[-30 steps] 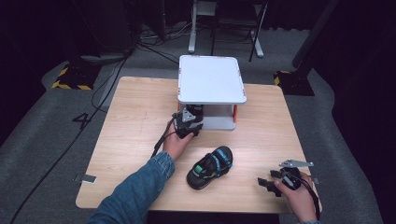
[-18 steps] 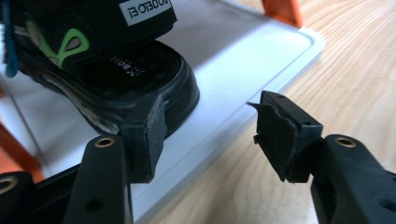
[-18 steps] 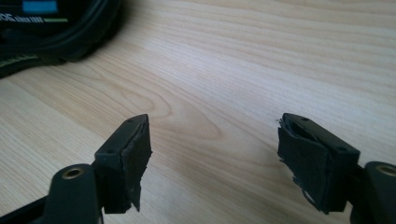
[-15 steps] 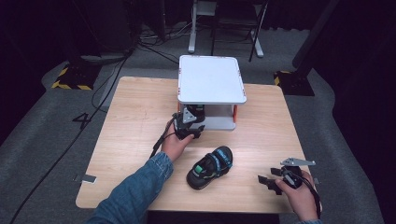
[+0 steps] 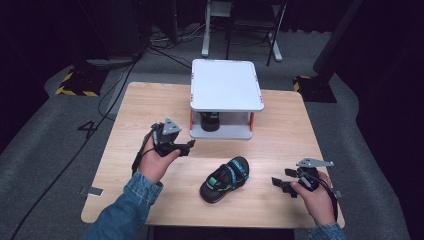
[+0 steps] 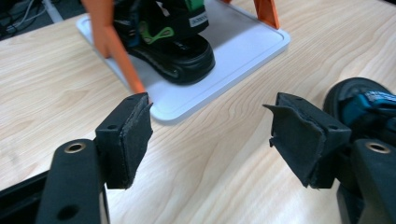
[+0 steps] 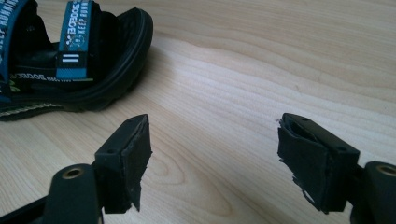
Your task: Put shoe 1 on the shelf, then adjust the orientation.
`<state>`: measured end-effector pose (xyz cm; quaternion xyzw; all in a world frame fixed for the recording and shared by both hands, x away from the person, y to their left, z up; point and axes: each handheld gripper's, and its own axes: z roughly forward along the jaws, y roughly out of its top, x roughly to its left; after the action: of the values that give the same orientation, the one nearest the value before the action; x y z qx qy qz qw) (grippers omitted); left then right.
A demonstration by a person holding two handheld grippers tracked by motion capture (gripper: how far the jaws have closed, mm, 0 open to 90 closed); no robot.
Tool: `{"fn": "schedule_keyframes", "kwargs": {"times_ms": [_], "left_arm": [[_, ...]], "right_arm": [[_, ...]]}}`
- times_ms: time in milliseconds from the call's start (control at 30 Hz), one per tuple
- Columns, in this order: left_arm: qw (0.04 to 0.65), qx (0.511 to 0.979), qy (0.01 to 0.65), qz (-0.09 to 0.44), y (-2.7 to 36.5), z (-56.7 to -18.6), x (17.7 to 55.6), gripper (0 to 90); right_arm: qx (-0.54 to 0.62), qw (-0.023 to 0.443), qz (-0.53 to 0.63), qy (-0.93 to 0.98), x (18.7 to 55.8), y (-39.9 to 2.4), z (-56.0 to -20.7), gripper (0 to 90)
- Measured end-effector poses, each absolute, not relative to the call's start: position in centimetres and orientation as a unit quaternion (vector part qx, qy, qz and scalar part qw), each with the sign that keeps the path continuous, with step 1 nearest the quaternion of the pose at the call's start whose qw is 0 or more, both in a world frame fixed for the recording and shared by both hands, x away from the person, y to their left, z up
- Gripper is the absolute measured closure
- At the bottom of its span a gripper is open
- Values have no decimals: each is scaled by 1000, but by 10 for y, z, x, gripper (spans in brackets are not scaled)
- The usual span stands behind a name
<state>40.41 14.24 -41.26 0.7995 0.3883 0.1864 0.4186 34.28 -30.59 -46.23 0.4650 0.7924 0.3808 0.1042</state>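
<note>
- right gripper is held low at the near right of the table, jaws spread wide, nothing between them; in the right gripper view only bare wood is seen between the pads.
- loose sandal lies flat on the table just left of the right gripper, apart from it, toe end toward the shelf; in the right gripper view it sits up-left of the jaws, not in line with them.
- left gripper is seen left of the sandal, raised above the wood, jaws just opened and released, nothing between them.
- second sandal is set on the lower tray of the small white shelf, beside an orange post, clear of the left jaws.
- risk, judged: a grab on the loose sandal from the current right-hand angle could catch only the sole rim, so it may slip or spin away.
- risk, judged: the shelf slot is low and narrow; the next sandal could knock a post or push the stored sandal off the tray.
</note>
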Motion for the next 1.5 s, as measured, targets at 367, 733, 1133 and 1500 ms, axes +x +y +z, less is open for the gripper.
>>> {"fn": "schedule_keyframes", "kwargs": {"times_ms": [367,733,1133,1500], "left_arm": [[380,813,408,165,192,-419,384,210],[352,806,445,170,231,-433,372,162],[355,775,491,179,258,-436,354,245],[357,772,494,181,263,-439,349,246]], "right_arm": [[456,109,395,790,348,-296,-453,238],[439,124,429,780,366,-273,-444,244],[375,114,456,799,359,-219,-416,409],[341,84,440,827,352,-171,-434,453]]}}
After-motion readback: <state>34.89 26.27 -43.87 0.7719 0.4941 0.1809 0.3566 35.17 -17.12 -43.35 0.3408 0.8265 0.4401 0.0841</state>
